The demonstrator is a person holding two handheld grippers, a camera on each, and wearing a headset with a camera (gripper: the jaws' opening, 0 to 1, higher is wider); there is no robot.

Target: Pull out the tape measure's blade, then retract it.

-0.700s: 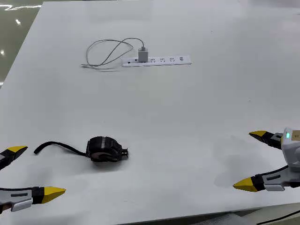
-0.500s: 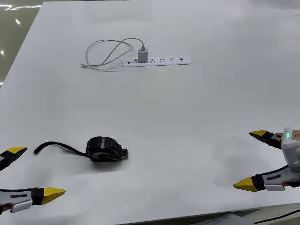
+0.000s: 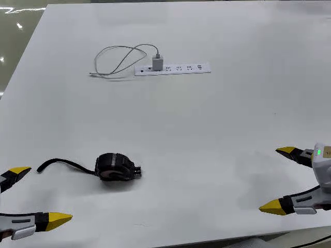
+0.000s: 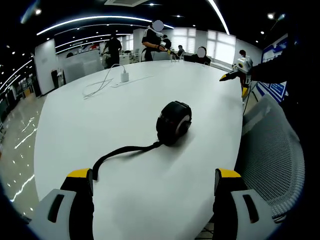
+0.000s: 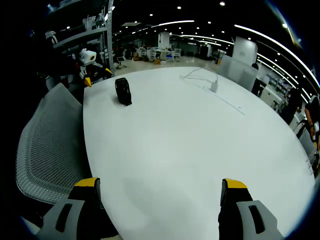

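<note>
Head view: my left tool (image 3: 44, 194) sits at the near left edge of the white counter (image 3: 207, 129), its two yellow-tipped jaws spread wide and holding nothing. My right tool (image 3: 274, 179) sits at the near right edge, jaws likewise spread wide and empty, with a small green light lit on its body.

The tape measure (image 3: 115, 166) is a round black case lying on the counter in the near left part, just right of and beyond my left tool and well apart from my right tool. Neither tool touches it. A black strap (image 3: 59, 164) trails from the case to the left and lies flat on the counter, its free end near the far jaw of my left tool. A short dark tab juts from the case's right end.

Far side of the counter: a white power strip (image 3: 173, 67) lies lengthwise, left to right, with a white charger (image 3: 158, 63) plugged into its left end. The charger's grey cable (image 3: 116, 59) loops loosely to the left.

Left gripper view: the case lies straight ahead between my spread jaws, the strap curling back toward the left jaw.

Right gripper view: a grey mesh chair (image 5: 47, 145) stands at the counter's near edge.
</note>
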